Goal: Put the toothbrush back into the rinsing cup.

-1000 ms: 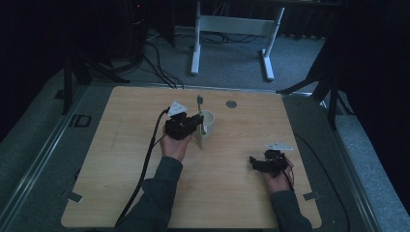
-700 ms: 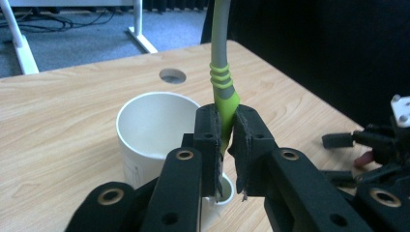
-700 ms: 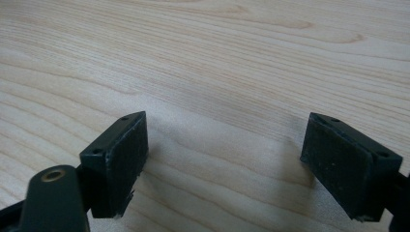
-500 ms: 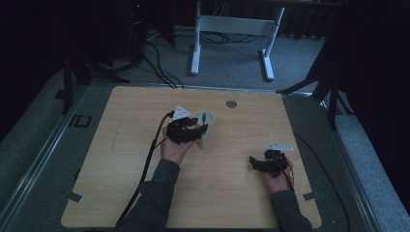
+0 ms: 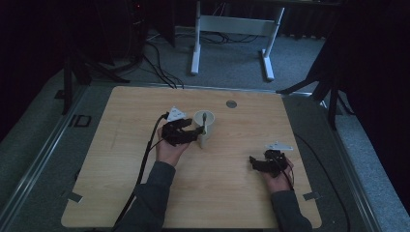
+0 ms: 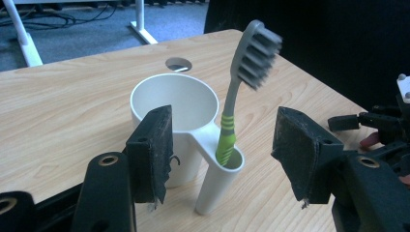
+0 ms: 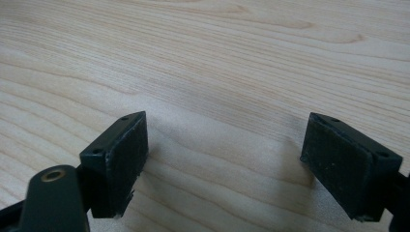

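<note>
I'm looking at the left gripper (image 6: pixel 222 145) and its jaws are standing wide apart, having just been opening; the toothbrush (image 6: pixel 241 82) and the side tube it sits in are between them, but the pads aren't pressing on anything. So I'm reading the drop as done: the brush is standing handle-down in the narrow tube on the side of the white cup (image 6: pixel 174 111), bristles up, leaning a bit toward the right of the left gripper view. It's resting on the tube rim by itself, no support from me.

From the high view the cup (image 5: pixel 205 126) is sitting near the middle of the table (image 5: pixel 121 193), twd the far half, w/ the left gripper (image 5: pixel 193 134) just beside it on its left and the brush (image 5: pixel 204 118) poking out on top.

The right gripper (image 7: pixel 225 159) is idling: jaws apart, nothing between them but bare wood. In the high view it's sitting (image 5: pixel 258 164) well apart from the cup, at the near right of the table.

What's left, imo: I'm only needing to back the left gripper away w/o clipping the tube or brush head, since both pads are flanking it closely. Tipping the cup on the way out is the one risk. Otherwise I'm judging the job basically finished.
</note>
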Action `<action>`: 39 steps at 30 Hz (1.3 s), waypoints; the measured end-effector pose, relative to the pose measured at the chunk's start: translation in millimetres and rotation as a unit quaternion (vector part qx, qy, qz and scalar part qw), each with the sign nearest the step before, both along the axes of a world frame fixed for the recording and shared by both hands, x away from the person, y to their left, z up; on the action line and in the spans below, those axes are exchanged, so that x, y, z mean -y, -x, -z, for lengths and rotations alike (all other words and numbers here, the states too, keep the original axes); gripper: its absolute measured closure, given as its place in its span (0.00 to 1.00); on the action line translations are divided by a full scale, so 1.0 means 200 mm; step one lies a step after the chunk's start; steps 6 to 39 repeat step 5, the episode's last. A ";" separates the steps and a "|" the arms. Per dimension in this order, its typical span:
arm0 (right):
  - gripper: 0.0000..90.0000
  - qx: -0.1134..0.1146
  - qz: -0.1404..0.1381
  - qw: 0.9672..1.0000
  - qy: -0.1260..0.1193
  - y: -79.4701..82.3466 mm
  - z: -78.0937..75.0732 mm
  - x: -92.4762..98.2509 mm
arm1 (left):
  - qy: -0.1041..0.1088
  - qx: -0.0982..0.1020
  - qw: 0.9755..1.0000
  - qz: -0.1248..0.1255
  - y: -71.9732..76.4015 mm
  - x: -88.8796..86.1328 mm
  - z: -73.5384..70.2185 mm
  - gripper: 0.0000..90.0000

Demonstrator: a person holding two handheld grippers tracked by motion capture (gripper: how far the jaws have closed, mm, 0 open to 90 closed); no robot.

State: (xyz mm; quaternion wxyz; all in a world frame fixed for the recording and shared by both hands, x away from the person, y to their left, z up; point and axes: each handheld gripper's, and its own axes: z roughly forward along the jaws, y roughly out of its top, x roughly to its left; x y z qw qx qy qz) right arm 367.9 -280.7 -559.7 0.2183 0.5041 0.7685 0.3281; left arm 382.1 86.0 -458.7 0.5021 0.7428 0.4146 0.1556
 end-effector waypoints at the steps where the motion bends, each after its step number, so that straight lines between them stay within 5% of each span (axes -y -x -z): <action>1: 0.18 0.000 0.000 1.000 0.000 0.00 0.00 0.00 | -0.001 0.001 1.000 0.000 0.01 -0.01 0.00 0.45; 39: 0.18 0.000 0.000 1.000 0.000 0.00 0.00 0.00 | -0.009 0.001 1.000 -0.004 0.03 -0.03 0.00 0.44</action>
